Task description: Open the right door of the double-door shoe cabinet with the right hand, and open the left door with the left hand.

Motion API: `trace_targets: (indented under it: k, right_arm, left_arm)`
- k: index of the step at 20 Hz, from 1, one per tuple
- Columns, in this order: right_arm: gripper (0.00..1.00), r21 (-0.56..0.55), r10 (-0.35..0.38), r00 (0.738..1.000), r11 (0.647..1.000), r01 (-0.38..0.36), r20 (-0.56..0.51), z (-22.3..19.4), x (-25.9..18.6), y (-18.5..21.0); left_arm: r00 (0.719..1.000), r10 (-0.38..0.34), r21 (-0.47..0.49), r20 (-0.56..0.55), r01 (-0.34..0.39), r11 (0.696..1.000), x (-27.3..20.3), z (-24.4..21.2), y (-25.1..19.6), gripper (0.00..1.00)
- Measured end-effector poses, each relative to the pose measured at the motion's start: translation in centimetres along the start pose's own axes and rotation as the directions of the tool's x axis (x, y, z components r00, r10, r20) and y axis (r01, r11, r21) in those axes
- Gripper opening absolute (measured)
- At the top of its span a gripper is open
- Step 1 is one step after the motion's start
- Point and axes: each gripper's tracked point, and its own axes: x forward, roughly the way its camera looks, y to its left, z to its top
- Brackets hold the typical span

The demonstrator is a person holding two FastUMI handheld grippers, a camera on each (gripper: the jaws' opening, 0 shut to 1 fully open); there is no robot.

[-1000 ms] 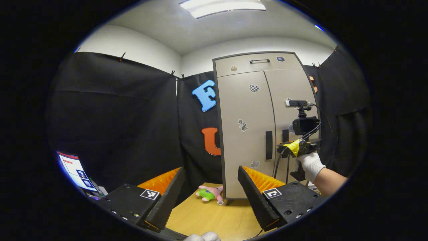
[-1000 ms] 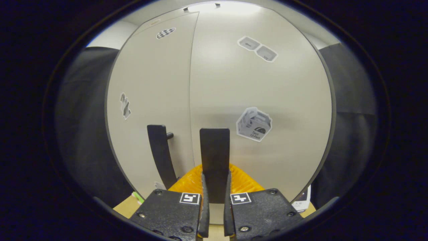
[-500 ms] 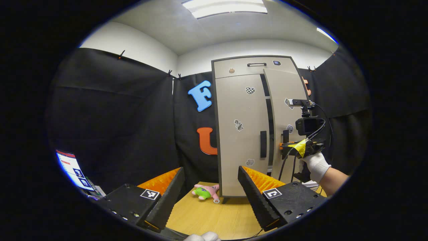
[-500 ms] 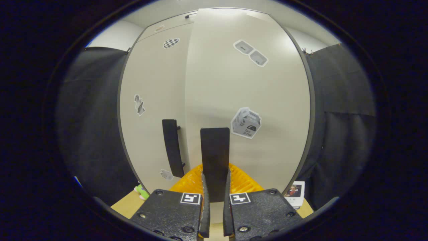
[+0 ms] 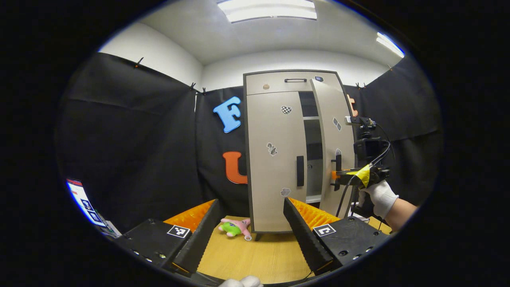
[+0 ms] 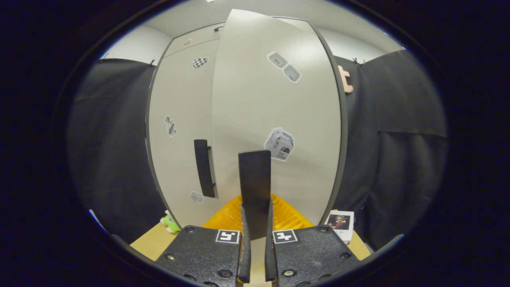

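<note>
R claw clamps R door handle | L claw released | L-view: shelves

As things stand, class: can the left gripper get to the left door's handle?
Probably yes. The left gripper is open, and bare table lies between it and the left door's handle; the opened right door swings clear.

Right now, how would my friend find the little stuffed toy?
Find the tall grey shoe cabinet standing on the wooden table. By its bottom left corner lies the stuffed toy. It is pink and green, the one soft, bright thing beside the plain doors.
</note>
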Motion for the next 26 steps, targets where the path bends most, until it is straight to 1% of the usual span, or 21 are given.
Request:
trace_targets:
  k: [6,7,8,10,13,16,21,24,26]
  right_arm:
    - [0.14,0.004,-0.024,1.000,1.000,0.024,0.002,-0.3,-2.8,-2.4]
    - [0.12,0.014,-0.029,1.000,0.999,0.029,0.003,-0.4,-3.2,-2.8]
    - [0.14,0.017,-0.037,0.999,0.999,0.037,0.004,-0.4,-3.6,-3.2]
    - [0.13,0.005,-0.059,0.998,0.998,0.059,0.006,-0.5,-4.5,-4.3]
    - [0.12,0.024,-0.081,0.997,0.996,0.080,0.003,-0.6,-5.5,-5.6]
    - [0.10,0.011,-0.096,0.995,0.995,0.096,0.005,-0.7,-6.4,-7.2]
    - [0.06,0.036,-0.130,0.991,0.991,0.130,0.002,-0.8,-7.7,-10.8]
    - [0.02,0.028,-0.113,0.994,0.993,0.113,0.013,-0.7,-8.2,-12.9]
    - [0.04,0.017,-0.096,0.995,0.995,0.096,0.016,-0.7,-8.5,-14.3]
  left_arm:
    - [0.999,-0.040,-0.011,0.009,0.040,0.999,-0.3,0.3,-0.7,0.96]
    - [0.999,-0.047,-0.012,0.010,0.047,0.999,-0.4,0.4,-0.9,0.96]
    - [0.998,-0.055,-0.013,0.013,0.055,0.998,-0.5,0.3,-1.1,0.96]
    - [0.997,-0.073,-0.018,0.012,0.073,0.997,-0.6,0.2,-1.7,0.96]
    - [0.995,-0.095,-0.028,0.012,0.095,0.995,-0.8,0.2,-2.6,0.96]
    - [0.993,-0.115,-0.028,0.013,0.116,0.993,-1.0,0.1,-3.3,0.96]
    - [0.988,-0.154,-0.037,0.018,0.155,0.987,-1.0,0.2,-5.3,0.96]
    - [0.984,-0.174,-0.042,0.025,0.175,0.984,-0.6,0.6,-7.4,0.96]
    - [0.983,-0.182,-0.043,0.029,0.183,0.982,-0.2,0.8,-9.0,0.96]
